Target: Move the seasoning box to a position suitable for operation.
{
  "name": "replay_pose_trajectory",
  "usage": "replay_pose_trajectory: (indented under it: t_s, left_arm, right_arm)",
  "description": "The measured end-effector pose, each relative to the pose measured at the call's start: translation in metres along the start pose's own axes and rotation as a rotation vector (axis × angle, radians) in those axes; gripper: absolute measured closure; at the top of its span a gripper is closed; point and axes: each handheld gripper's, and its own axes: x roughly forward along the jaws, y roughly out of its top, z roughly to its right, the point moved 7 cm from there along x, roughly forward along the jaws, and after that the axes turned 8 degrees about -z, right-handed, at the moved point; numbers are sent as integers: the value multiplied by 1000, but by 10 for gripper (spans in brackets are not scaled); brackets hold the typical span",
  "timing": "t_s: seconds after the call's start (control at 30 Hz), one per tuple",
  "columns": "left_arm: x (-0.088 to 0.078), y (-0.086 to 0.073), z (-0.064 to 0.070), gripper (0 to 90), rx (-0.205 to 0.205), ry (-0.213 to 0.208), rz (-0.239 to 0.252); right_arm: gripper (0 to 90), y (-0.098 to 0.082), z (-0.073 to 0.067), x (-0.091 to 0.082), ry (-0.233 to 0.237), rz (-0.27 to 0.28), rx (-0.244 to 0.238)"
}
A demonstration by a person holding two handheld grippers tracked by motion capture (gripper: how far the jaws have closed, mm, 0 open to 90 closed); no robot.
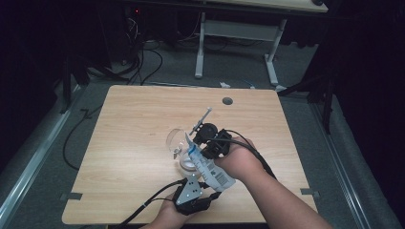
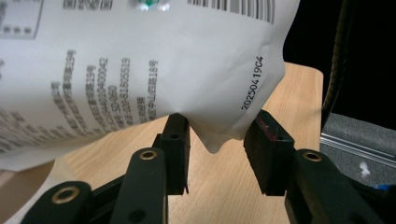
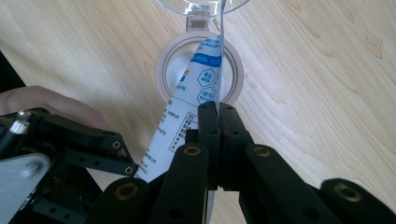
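A white pouch [image 1: 211, 170] with blue print and a barcode is held tilted over a small round container [image 1: 185, 164] on the wooden table [image 1: 133, 124]. The container's clear lid [image 1: 175, 139] stands flipped open. My right gripper [image 1: 198, 152] is shut on the pouch's edge; in the right gripper view its jaws [image 3: 218, 109] pinch the pouch [image 3: 187, 107] just above the beige rim of the container [image 3: 161, 65]. My left gripper [image 1: 212, 192] is open below the pouch's lower end. In the left gripper view a corner of the pouch [image 2: 140, 60] hangs between its spread jaws [image 2: 217, 144].
A round cable hole [image 1: 227, 101] sits near the table's far edge. Grey tape marks [image 1: 70, 196] lie at the front corners. Beyond the table stand white desk legs [image 1: 199, 47], with cables on the floor [image 1: 143, 62]. The left half of the table is bare wood.
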Motion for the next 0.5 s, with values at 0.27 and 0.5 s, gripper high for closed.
replay_pose_trajectory:
  t_s: [0.27,0.5]
  left_arm:
    - [2,-6,-6,624,-7,14,-15]
    - [4,-12,-13,630,-13,29,-27]
  right_arm:
    - [900,-2,-2,1,6,-2,6]
    - [900,-5,-3,1,7,-5,14]
